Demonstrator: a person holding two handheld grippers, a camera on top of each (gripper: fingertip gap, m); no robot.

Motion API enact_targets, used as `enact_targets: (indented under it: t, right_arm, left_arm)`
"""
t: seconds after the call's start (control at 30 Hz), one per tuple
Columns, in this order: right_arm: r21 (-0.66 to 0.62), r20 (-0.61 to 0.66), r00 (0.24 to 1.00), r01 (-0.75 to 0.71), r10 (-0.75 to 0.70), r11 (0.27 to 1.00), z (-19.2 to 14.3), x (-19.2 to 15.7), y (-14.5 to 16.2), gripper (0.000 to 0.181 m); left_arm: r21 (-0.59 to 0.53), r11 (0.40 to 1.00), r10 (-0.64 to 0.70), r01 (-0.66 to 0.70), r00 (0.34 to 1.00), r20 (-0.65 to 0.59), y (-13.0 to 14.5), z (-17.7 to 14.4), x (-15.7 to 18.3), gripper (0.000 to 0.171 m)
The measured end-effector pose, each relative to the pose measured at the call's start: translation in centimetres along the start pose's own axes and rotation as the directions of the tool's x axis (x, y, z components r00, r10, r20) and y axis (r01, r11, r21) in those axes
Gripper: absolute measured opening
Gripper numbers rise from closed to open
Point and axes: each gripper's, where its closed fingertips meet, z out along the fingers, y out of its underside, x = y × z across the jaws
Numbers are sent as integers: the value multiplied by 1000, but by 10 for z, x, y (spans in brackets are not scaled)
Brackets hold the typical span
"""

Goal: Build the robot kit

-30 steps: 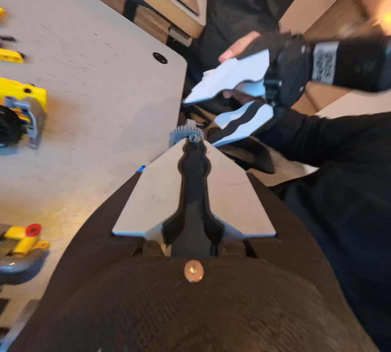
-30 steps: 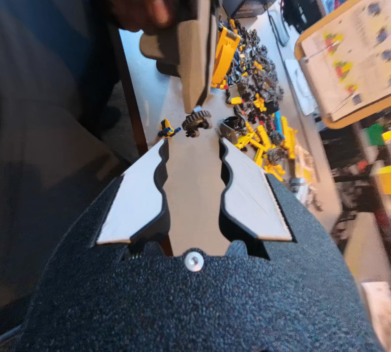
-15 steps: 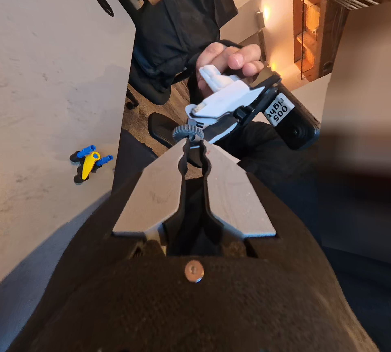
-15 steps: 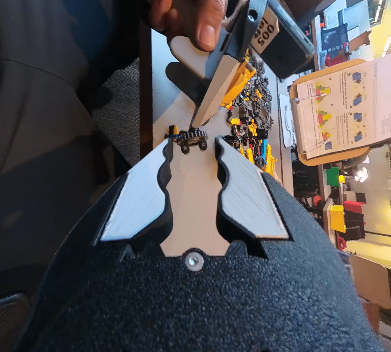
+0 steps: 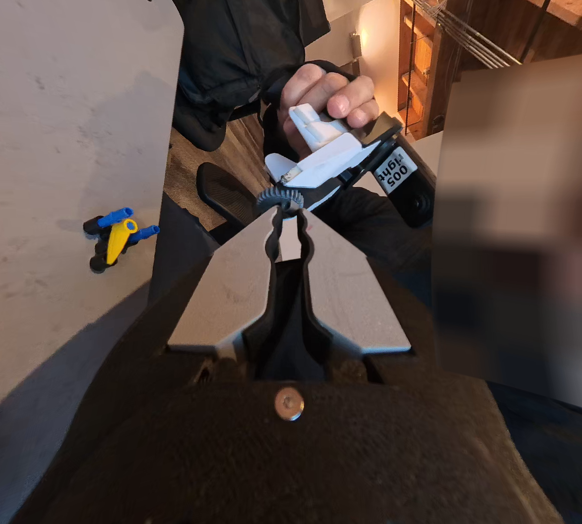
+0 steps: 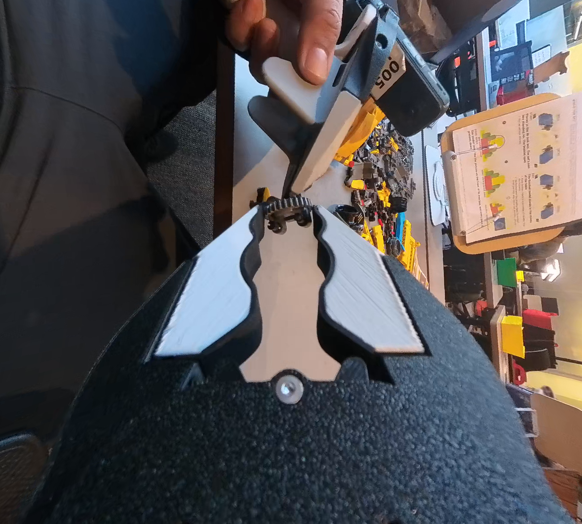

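Grey gear, left wrist view: a dark toothed gear piece [image 5: 278, 201] is sitting pinched at the very tips of the left gripper [image 5: 287, 213], off the edge of the counter [image 5: 78, 106].
Left jaws: they are closing almost fully, with only a narrow slit between them, and are gripping the gear piece.
Right gripper, left wrist view: the right gripper [image 5: 285, 177] is hovering just beyond the gear piece, held by a hand [image 5: 327, 99]; its white tip is nearly touching the gear's teeth.
Small part: a blue, yellow and black part [image 5: 115, 236] is lying on the counter, well left of the gear piece.
Gear, right wrist view: the gear piece [image 6: 288, 209], with dark pins under it, is sitting between the tips of the right gripper [image 6: 286, 209], whose jaws are standing wide apart around it; contact cannot be told.
Left gripper, right wrist view: the left gripper [image 6: 291, 189] is coming down onto the gear piece from above, held by a hand [image 6: 293, 2].
Pile: yellow and grey bricks [image 6: 382, 181] are lying on the counter [image 6: 286, 288], right of the gear piece.
Sheet: a printed sheet on a wooden board [image 6: 510, 172] is standing farther right of it.
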Motion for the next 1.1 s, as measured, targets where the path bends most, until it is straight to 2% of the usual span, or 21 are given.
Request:
enact_targets:
  t: [0.37,0.5,0.63,0.7,0.8,0.9,0.97,1.03,1.1]
  right_arm:
    - [92,63,983,-177,172,980,-2,4,-3,30]
    - [118,108,954,-290,278,950,0,4,3,30]
    - [139,161,915,-393,370,909,0,5,9,29]
    - [137,196,887,-446,417,885,3,4,15,29]
    - [116,248,844,-513,476,850,14,0,25,29]
    - [50,313,777,-587,546,808,26,-5,38,29]
    - [-41,354,701,-650,619,759,35,-9,51,29]
    - [-170,398,594,-702,699,692,45,-18,63,29]
    - [-217,445,508,-738,738,639,50,-21,64,29]
  left_arm:
    - [37,999,-9,10,1000,-17,-7,0,3,8]
    - [46,998,29,-31,998,49,-11,-1,-5,8]
    - [61,994,83,-96,981,176,-17,-11,-18,12]
    - [66,990,113,-128,974,196,-19,-15,-18,1]
    - [81,987,120,-142,966,230,-22,-16,-22,6]
    - [53,980,168,-194,935,311,-21,-20,-29,12]
    - [7,969,226,-249,893,388,-18,-25,-35,17]
    - [-62,951,296,-304,830,473,-14,-31,-43,21]
    - [-145,925,371,-351,750,548,-9,-36,-52,25]
